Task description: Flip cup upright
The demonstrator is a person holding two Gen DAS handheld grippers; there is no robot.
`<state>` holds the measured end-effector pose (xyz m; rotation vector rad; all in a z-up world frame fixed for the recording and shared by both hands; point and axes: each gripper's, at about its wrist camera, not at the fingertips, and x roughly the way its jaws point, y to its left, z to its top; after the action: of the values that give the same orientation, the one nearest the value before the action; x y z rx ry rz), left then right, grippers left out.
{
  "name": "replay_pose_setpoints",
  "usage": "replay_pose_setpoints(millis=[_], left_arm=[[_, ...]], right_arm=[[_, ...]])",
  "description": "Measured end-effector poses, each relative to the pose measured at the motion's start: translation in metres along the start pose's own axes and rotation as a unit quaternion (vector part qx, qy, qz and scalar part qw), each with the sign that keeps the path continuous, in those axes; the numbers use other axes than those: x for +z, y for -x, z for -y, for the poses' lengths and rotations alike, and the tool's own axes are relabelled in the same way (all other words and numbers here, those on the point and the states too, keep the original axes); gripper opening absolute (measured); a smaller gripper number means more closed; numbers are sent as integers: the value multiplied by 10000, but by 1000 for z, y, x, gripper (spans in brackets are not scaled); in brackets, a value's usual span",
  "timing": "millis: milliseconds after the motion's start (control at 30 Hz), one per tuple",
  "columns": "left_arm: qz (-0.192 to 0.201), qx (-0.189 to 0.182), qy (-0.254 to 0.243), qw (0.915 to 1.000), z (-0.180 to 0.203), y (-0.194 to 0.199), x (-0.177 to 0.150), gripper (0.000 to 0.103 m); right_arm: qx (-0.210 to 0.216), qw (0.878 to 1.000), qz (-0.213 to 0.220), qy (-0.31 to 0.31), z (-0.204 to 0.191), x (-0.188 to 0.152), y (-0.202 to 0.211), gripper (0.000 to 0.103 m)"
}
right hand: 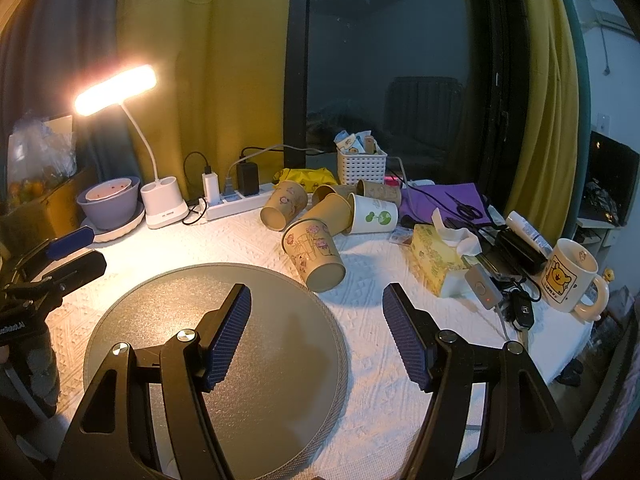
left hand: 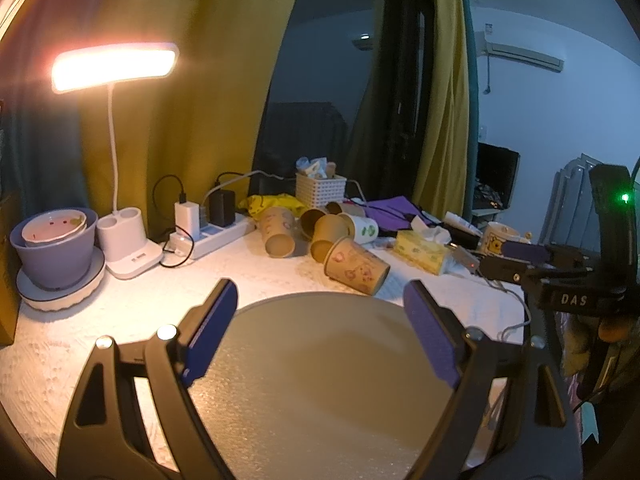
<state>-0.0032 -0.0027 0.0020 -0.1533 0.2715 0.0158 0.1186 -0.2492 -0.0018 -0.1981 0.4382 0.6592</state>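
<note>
Several paper cups lie on their sides in a heap on the white tablecloth. The nearest brown printed cup [right hand: 313,256] lies at the far edge of the round grey mat [right hand: 216,360]; it also shows in the left wrist view [left hand: 356,266]. A white cup with green print [right hand: 374,214] lies behind it. My left gripper [left hand: 320,296] is open and empty above the mat [left hand: 312,380]. My right gripper [right hand: 316,300] is open and empty, just short of the nearest cup.
A lit desk lamp [right hand: 164,200], a power strip [right hand: 236,200] and stacked bowls [right hand: 110,202] stand at the back left. A white basket [right hand: 362,166], a tissue box [right hand: 434,258], a bear mug [right hand: 570,276], scissors and gadgets crowd the right.
</note>
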Motion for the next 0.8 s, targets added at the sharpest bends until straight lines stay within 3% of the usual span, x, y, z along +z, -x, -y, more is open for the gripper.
replay_pose_setpoints(millis=[600,800], left_arm=[[-446,108,29,9989,-3,-27,-11,86],[-640,370,-35,9973,6,-44,-5,86]], right_arm=[[207,9996,-164,-21,19,4,-34,71],[354,9990,-206,-153,40,7,-55,71]])
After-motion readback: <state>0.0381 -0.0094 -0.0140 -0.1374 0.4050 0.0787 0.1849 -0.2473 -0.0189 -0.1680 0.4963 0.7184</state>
